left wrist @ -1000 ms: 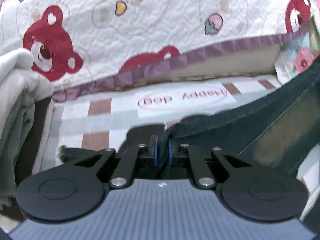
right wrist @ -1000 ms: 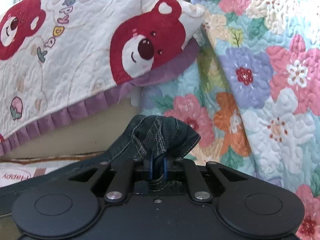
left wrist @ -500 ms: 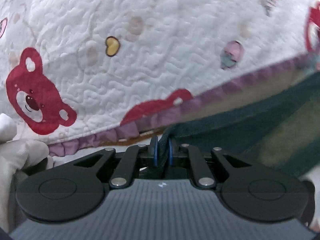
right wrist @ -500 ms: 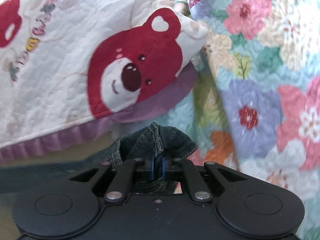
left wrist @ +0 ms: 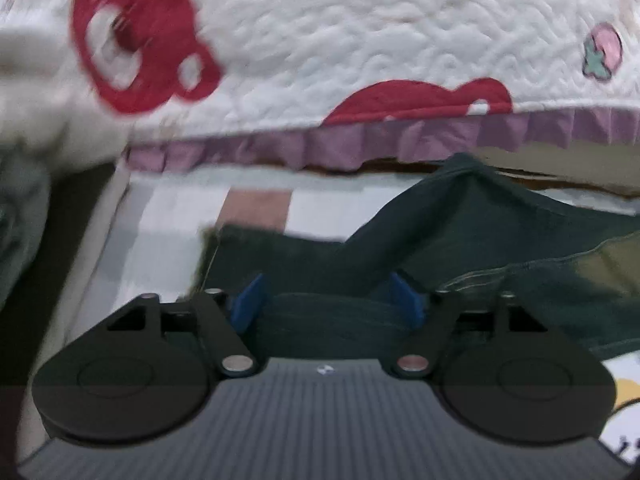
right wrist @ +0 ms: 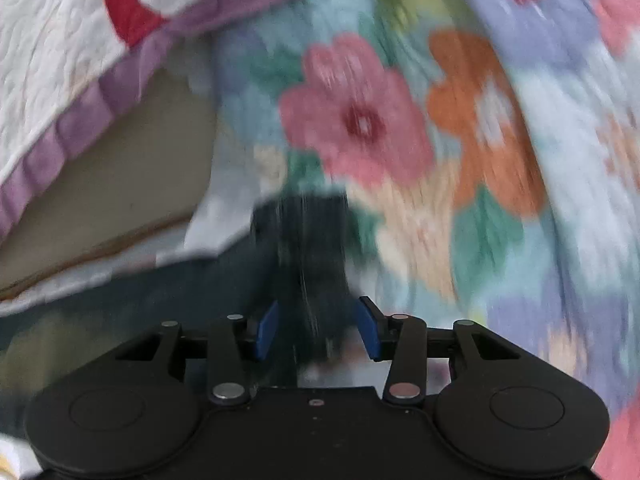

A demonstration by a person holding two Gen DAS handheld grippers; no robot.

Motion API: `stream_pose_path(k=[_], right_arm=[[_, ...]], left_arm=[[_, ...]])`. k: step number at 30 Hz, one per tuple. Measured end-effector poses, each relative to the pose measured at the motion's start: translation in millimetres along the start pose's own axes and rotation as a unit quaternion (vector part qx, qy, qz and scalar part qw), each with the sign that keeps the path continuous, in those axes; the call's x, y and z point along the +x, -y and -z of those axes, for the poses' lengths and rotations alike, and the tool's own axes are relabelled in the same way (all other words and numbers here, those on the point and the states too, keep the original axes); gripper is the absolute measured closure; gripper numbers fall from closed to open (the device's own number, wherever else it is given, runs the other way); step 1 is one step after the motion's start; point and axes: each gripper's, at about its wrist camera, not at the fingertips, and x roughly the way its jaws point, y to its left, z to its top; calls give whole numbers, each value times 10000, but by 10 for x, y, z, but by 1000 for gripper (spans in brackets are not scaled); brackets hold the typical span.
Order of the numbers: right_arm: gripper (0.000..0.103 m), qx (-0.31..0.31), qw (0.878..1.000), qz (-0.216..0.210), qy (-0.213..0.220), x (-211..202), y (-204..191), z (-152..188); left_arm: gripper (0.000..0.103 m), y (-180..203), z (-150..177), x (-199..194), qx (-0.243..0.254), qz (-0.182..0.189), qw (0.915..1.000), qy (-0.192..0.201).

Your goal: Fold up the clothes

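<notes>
Bear-print quilt point(left wrist: 360, 32) hangs beside a floral quilt point(right wrist: 460, 140).

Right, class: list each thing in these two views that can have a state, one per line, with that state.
Left tool: open, jeans between its fingers.
Right tool: open, denim blurred between its fingers.
Jeans: released, lying rumpled on the mat.
Bear quilt: draped, frill hanging.

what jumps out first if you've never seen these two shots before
The red bear on the white quilt fills the top of the left wrist view, and the big flower quilt fills the right one. Below them, dark jeans lie on the checked bed. The left gripper and right gripper both stand open over the denim.
</notes>
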Motion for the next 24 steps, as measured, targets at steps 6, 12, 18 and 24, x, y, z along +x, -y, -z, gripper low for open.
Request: stream_pose_path(k=[6,12,18,24], right_arm=[[48,346,9986,-294,-266,-370,36,592],[47,1187,9920,-241,362,-1127,184,1243],[45,2258,9719,-466,473,-1444,553,1487],[44,2514,9650,-621,408,-1323,624,1476]], left_arm=[[30,-219,267,-339,-654,151,9977,-37],[30,-381,636,-538,-1588,446,9860,-225],[33,-720,796,-312,-2869,1057,9507,-522],[99,-557,590,-317,-1769,754,9812,-167]])
